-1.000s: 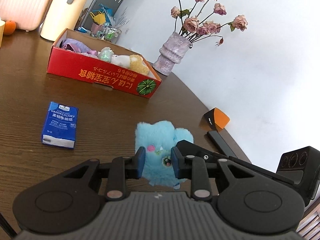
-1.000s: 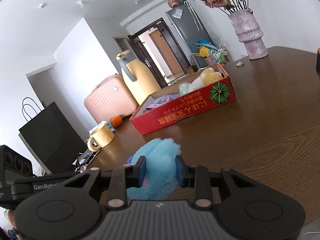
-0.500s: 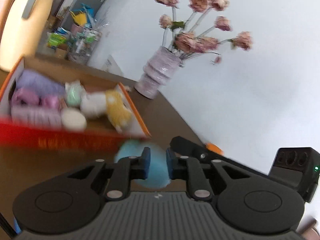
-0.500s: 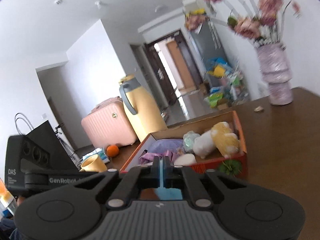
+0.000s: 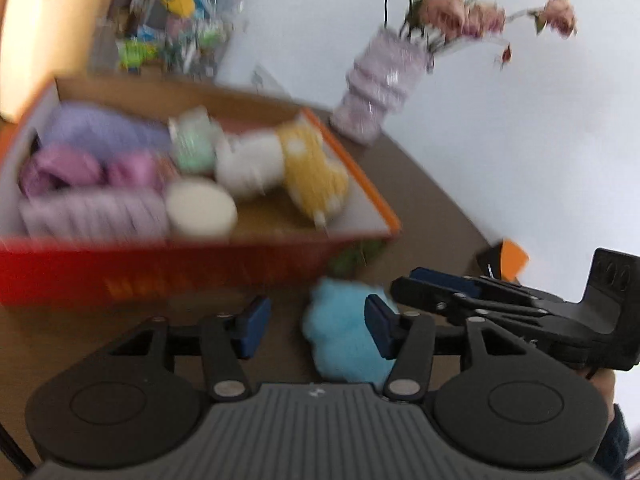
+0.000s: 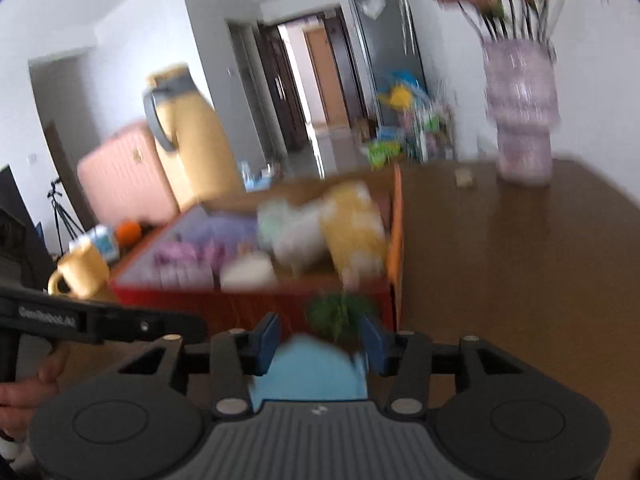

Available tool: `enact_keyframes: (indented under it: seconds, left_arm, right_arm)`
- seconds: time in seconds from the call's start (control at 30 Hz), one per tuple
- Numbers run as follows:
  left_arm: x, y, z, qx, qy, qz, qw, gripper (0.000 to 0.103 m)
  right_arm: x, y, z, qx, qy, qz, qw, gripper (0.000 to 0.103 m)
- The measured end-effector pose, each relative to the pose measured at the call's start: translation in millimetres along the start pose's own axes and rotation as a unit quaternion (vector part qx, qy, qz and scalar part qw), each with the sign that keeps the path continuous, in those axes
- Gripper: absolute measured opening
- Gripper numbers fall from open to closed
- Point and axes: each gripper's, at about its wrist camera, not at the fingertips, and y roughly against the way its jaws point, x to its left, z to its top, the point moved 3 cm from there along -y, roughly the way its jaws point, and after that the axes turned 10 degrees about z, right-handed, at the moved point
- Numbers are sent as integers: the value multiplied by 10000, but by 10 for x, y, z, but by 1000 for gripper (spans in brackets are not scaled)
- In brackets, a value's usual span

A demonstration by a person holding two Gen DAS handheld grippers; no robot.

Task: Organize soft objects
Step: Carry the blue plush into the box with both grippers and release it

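Opening both tools at once, you are letting go of the blue fluffy toy (image 5: 340, 340) just in front of the red box (image 5: 168, 268) on the brown table (image 6: 520, 264). Your left gripper (image 5: 316, 320) is spreading its jaws, and the toy is sitting toward the right-hand pad with a clear gap on the other side, so the pads are not pressing on it. Your right gripper (image 6: 320, 340) is widening too, with the same toy showing between and below its blue pads; the blur is making it hard to tell whether they are touching it. The box is already holding a yellow plush (image 5: 312, 168), a white plush (image 5: 248, 168), a pale green piece (image 5: 192, 148), a cream round pad (image 5: 200, 212) and purple cloths (image 5: 92, 160). A vase of dried roses (image 5: 380, 92) is standing beyond the box's far corner, and a yellow mug (image 6: 80, 272) is sitting beside its left end
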Motion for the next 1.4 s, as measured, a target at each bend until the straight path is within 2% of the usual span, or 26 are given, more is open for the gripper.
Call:
enact_keyframes:
  seconds: [0.17,0.27,0.3,0.4,0.47,0.57,0.73,0.9,1.0,1.13,1.3,1.4]
  left_arm:
    - [-38,-360,-89,546,284,-225,9979,50]
    - [2,-480,-100,650,554,-364,9957,37]
    - [-8,-514,-116,693,578,-434,9950,31]
    - [-65,-551,-158,716,496,-397,9954,25]
    - [-98,-466,-198,596,474,-307,9966,25]
    - [-149,-169,-322,393,482,-368,9974,23]
    - [-267,470,-783,-82,462,-510,9976,23]
    - [-250,763,-959,-167,672,-634,9956,23]
    - [-310,903,-877,-367,589,-600,9958,23]
    - [-312,890,-526,-502,477,-616,9957,23]
    - [-276,661,184,-744,179,-375,9964,22]
    - [-158,348,549,-631,246,-252,9974,22]
  right_arm:
    - [-192,-43,-244,75,-650,69,9978,46]
    - [-300,-90,-342,45,-1129,346,9930,45]
    - [-335,-108,-371,33,-1296,491,9903,38]
    - [-335,-119,-413,-27,-1496,602,9869,34]
    - [-268,-47,-433,-37,-1460,626,9873,31]
    - [-110,202,-515,-172,-1412,852,9862,29]
    - [253,645,-751,-364,-1327,1163,9836,28]
    - [488,902,-832,-491,-1252,1328,9820,24]
    - [556,1000,-719,-635,-1113,1332,9828,24]
    - [590,964,-374,-753,-851,1205,9862,24]
    - [461,582,318,-795,-545,976,9905,24]
    - [289,237,666,-709,-563,833,9924,24]
